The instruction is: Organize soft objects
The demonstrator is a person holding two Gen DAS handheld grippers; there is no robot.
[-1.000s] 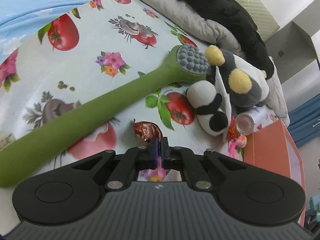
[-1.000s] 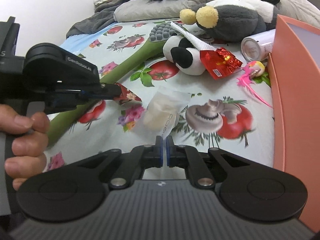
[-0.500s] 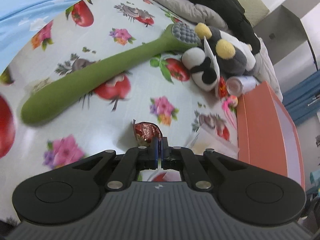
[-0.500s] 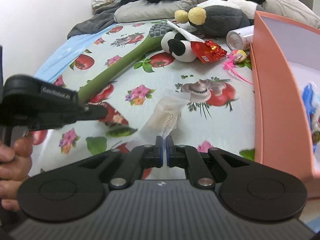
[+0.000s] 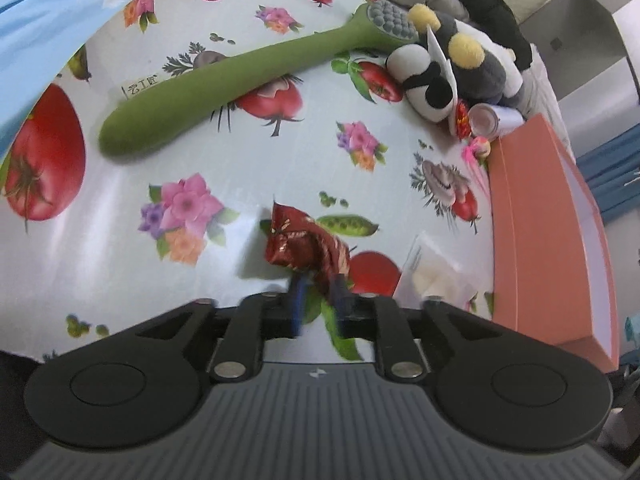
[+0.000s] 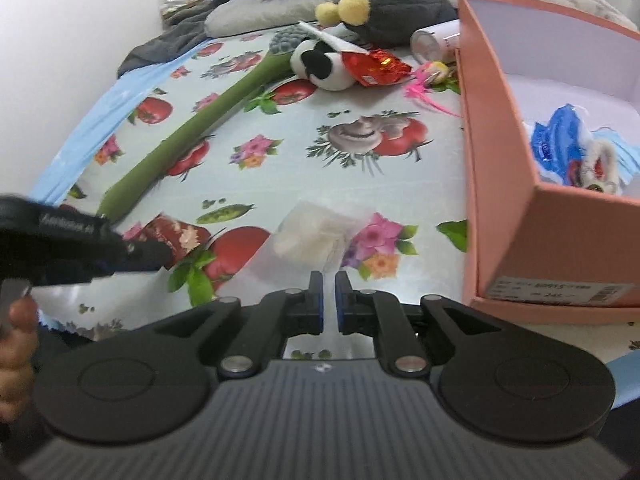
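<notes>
A dark red patterned cloth pouch [image 5: 306,244] lies on the fruit-print sheet [image 5: 200,152], its near end between the tips of my left gripper [image 5: 318,288], whose jaws now stand apart. It also shows in the right wrist view [image 6: 176,236], beside the left gripper [image 6: 132,254]. My right gripper [image 6: 329,286] is slightly open and empty, just short of a clear bag of white pads [image 6: 316,236]. A pink box [image 6: 508,184] at the right holds a blue packet [image 6: 560,140] and a small plush. A panda plush [image 6: 320,66] and a grey plush [image 6: 400,12] lie at the far end.
A long green massage stick [image 5: 240,80] lies across the sheet. A red foil packet [image 6: 374,66], a white can [image 6: 436,40] and a pink feathery toy [image 6: 428,76] lie near the plush toys. Grey and black bedding [image 6: 280,8] is piled at the back.
My left gripper has pulled back toward the near edge with the red pouch and its jaws have opened. The right gripper has also drawn back and opened a little; the box's inside now shows.
</notes>
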